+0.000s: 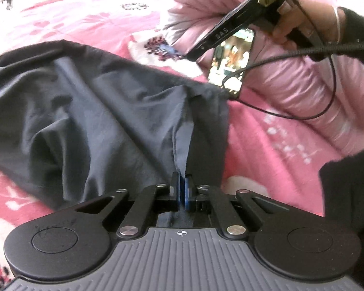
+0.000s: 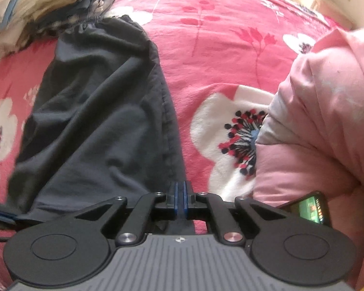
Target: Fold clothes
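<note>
The left gripper (image 1: 182, 184) is clamped on a fold of the dark trousers (image 1: 97, 111), which fill the left of both frames on the pink floral bedsheet (image 2: 218, 36); the right gripper (image 2: 181, 196) pinches their hem

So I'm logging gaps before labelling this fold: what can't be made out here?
- Left wrist view: the phone screen is blurred and crossed by the right gripper's body and a cable.
- Right wrist view: the dark trousers hem is hidden under the gripper body.
- Right wrist view: the clothes pile is cut off by the top edge.
</note>
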`<state>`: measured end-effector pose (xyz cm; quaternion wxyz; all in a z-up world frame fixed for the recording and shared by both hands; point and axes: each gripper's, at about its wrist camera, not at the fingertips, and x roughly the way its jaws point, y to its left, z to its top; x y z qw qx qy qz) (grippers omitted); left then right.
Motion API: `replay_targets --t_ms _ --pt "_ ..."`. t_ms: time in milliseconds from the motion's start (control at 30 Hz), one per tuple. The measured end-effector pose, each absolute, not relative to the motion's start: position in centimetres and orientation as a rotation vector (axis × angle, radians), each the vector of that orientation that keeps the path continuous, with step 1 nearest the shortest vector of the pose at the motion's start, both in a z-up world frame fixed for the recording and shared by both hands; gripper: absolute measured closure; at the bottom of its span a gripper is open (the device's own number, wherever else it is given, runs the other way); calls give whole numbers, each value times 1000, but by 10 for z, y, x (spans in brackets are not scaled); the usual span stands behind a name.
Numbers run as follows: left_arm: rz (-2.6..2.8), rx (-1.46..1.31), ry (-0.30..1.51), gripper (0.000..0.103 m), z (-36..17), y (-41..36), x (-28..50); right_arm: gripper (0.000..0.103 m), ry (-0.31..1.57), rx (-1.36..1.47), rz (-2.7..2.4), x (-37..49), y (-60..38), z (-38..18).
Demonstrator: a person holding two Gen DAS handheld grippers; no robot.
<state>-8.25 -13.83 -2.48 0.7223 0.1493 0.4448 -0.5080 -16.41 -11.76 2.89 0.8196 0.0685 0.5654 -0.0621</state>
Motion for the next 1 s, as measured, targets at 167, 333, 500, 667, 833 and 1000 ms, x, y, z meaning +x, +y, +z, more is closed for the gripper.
replay_targets --t_ms 167,333,500,667,833,1000 --pt "-1129 324 1010 102 -30 -143 -84 61 1239 438 -130 -168 -134 8" --pt "-1116 356 1017 102 -33 -140 -85 61 1292 529 -159 -162 -142 -18" --pt "-1109 378 1015 102 -36 -140 -85 61 1340 595 -178 -153 -151 -35" --pt "-1099 409 1008 102 -41 -138 -87 61 1382 608 -140 -150 -150 -40" --pt "-1091 422 1008 102 -46 -137 -88 71 1394 523 -83 -151 -138 -37" --pt "-1106 416 993 102 -45 -136 -90 100 1357 372 -22 -153 -124 -19"
